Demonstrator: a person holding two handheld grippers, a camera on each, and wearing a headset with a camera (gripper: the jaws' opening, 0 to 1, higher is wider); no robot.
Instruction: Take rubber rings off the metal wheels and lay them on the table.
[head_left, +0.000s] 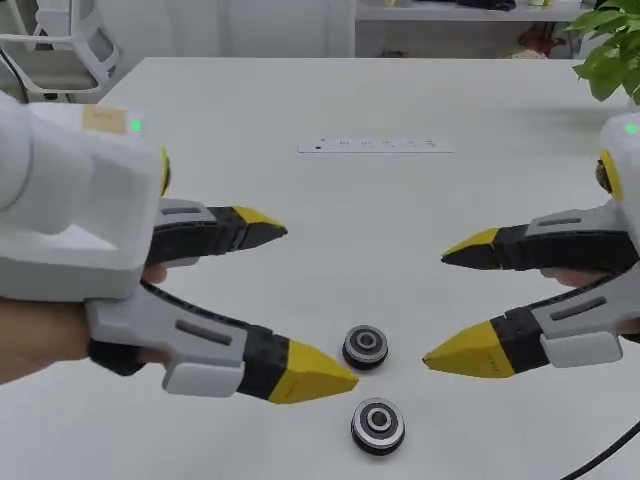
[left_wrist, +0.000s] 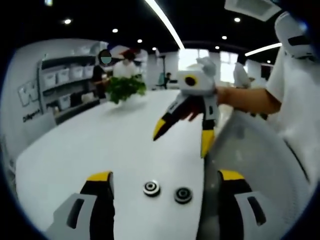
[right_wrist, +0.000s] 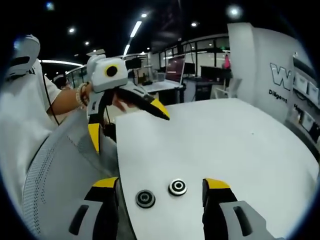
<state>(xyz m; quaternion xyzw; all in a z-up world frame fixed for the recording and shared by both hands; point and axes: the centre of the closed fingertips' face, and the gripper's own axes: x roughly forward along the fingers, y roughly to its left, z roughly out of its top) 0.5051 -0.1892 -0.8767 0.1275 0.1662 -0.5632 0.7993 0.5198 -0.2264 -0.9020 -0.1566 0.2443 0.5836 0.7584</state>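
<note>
Left gripper (head_left: 320, 305), right gripper (head_left: 434, 307): fingers (head_left: 300, 365) spread wide, holding nothing. Far wheel (head_left: 366, 346): on the bench (head_left: 400, 200), between your lower fingertips. Near wheel (head_left: 378, 425): just short of them. Rubber rings apparently on. Pin one wheel; hook its ring with the other pair.

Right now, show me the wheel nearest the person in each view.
Head view: the nearer wheel sits bottom centre, just below the other wheel.
Left gripper view: the nearer wheel is the right one of the pair.
Right gripper view: it is the left one.
Shared landmark: the other wheel, beside it throughout.
</note>
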